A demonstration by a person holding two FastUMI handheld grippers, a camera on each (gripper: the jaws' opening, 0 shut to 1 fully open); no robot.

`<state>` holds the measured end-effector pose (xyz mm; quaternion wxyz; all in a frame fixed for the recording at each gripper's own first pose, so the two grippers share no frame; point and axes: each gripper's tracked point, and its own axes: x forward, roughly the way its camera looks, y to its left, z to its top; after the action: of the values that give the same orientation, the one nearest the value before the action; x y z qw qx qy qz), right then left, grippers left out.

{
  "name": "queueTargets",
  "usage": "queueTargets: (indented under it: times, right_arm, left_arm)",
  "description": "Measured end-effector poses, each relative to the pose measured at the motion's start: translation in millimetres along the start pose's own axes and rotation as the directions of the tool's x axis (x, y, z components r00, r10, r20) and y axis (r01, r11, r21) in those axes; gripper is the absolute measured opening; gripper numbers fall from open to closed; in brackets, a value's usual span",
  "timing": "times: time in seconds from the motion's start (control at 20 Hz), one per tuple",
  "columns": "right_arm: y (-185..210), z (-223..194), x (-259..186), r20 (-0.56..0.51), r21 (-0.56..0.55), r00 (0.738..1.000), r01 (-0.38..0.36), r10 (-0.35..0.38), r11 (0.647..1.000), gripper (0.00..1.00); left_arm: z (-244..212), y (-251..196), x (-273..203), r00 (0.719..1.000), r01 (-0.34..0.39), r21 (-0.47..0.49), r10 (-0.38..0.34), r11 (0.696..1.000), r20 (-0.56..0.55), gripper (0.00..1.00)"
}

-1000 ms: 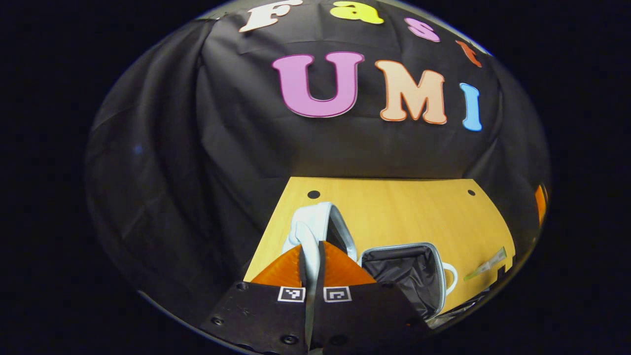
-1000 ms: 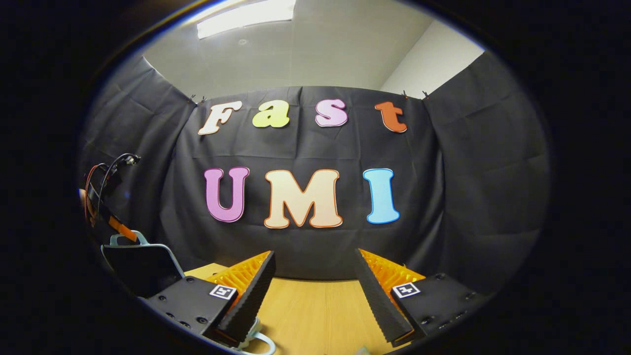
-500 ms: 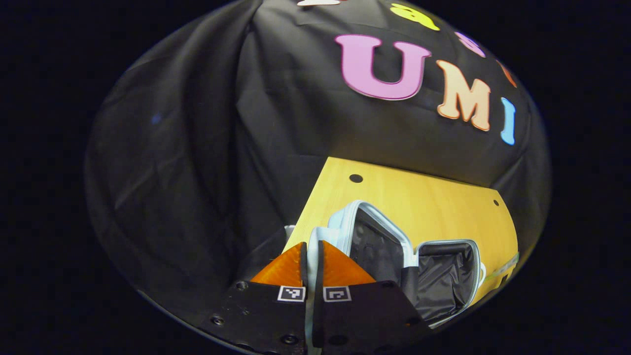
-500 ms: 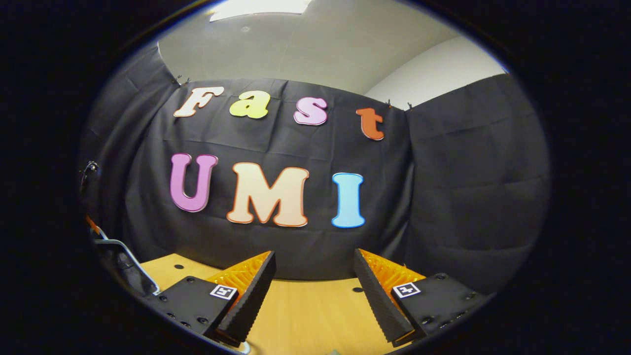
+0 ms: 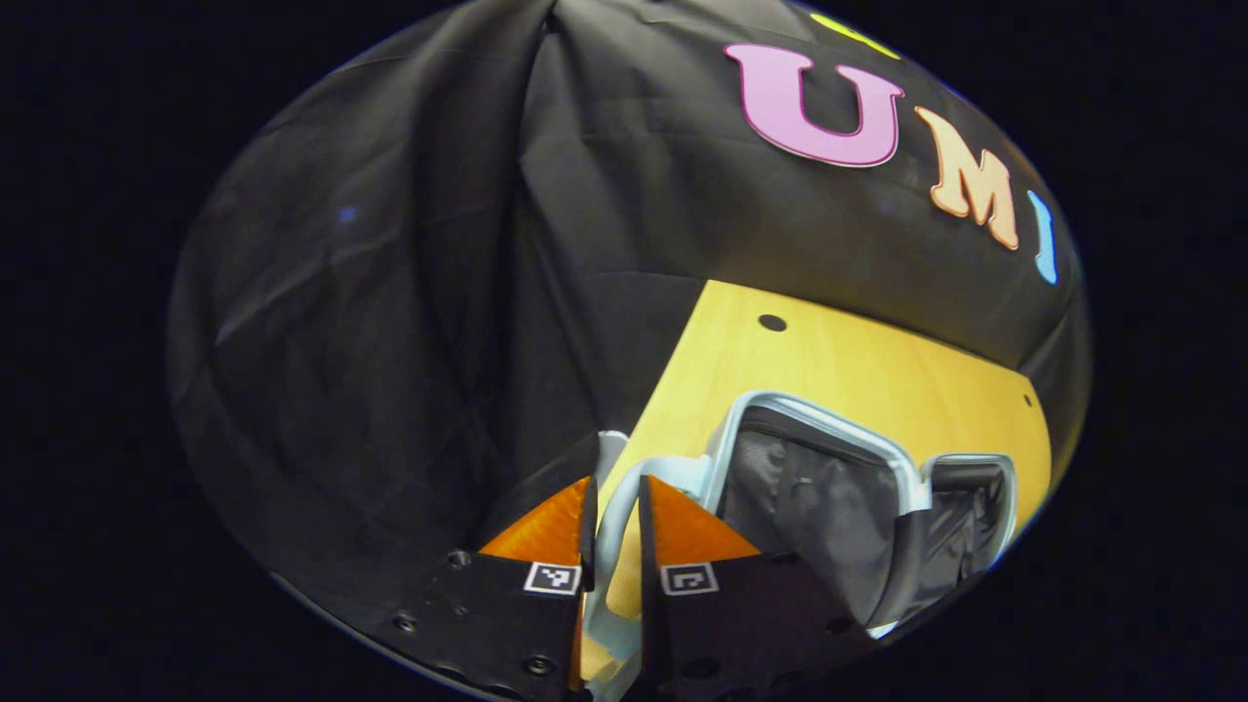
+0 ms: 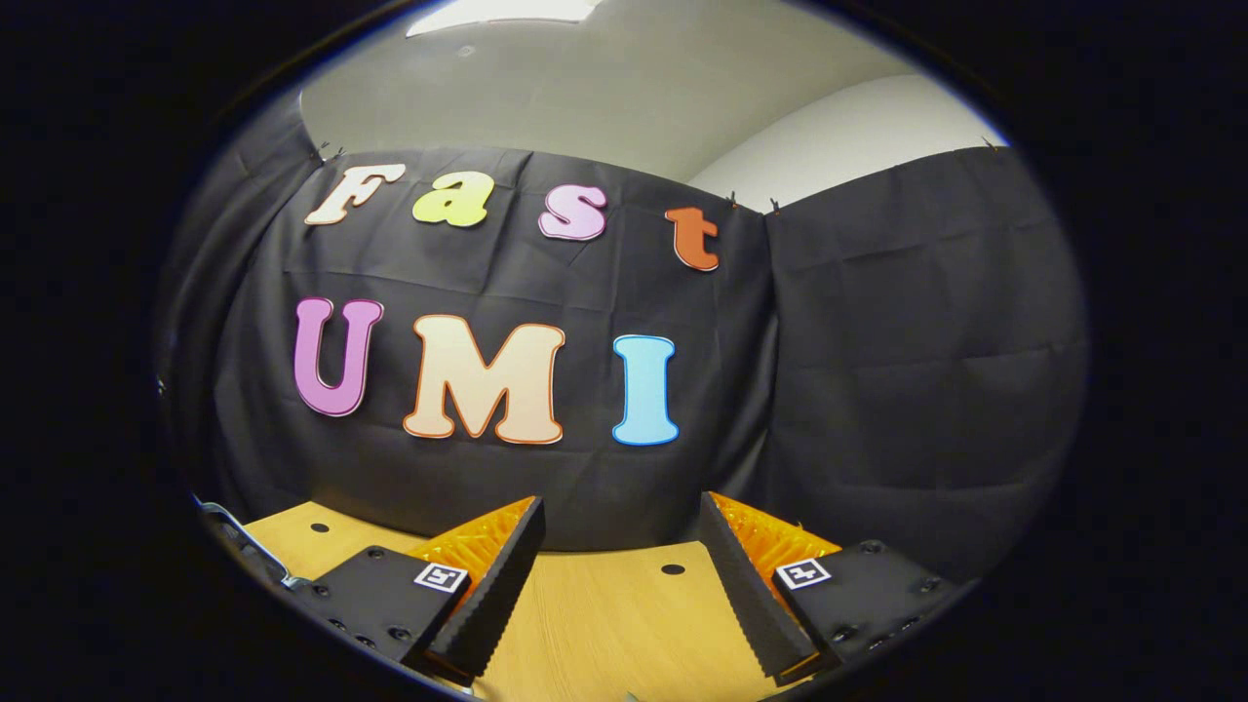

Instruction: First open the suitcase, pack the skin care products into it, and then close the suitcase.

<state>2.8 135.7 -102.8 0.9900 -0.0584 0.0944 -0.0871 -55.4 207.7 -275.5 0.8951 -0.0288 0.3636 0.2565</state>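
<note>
Pinching the pale handle of the suitcase lid, the left tool is sitting at the near left end of the case, its fingers clenched on the loop with the strap running between them. The lid is lying open just right of that tool, its dark lined inside facing up, and beyond it to the right the suitcase base is also lying open; the case's long axis is running rightward across the wooden counter. Both halves are looking empty as far as the lining shows, and no skin care products are showing.

In the right gripper view, the right tool is hovering released, jaws wide apart, over bare counter. A sliver of the suitcase rim is lying at its far left, so any packing move will likely have to swing leftward. The left tool is the nearer one to the case.
</note>
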Motion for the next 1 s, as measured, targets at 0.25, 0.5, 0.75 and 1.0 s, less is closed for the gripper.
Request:
queueTargets:
  times: [0.25, 0.5, 0.75, 1.0]
  right_arm:
    - [4.4, 9.1, 12.5, 0.024, 0.0, 0.999, -0.04, 0.04, 0.999, 0.98]
    - [-1.3, 1.4, 24.2, 0.028, 0.021, 0.996, -0.085, 0.084, 0.996, 0.98]
    - [-26.5, 0.1, 34.7, 0.043, 0.051, 0.991, -0.129, 0.126, 0.99, 0.98]
    - [-58.6, -10.4, 46.3, 0.017, 0.085, 0.983, -0.185, 0.184, 0.979, 1.0]
  left_arm:
    - [33.8, -37.6, -18.8, 0.991, 0.039, -0.145, -0.02, 0.989, 0.133, 0.59]
    - [81.1, -92.5, -79.7, 0.94, 0.097, -0.072, -0.067, 0.993, 0.336, 0.82]
    - [109.0, -204.6, -125.8, 0.891, 0.208, 0.01, -0.194, 0.978, 0.411, 0.91]
    - [113.9, -325.5, -176.0, 0.822, 0.328, 0.12, -0.346, 0.937, 0.452, 0.93]
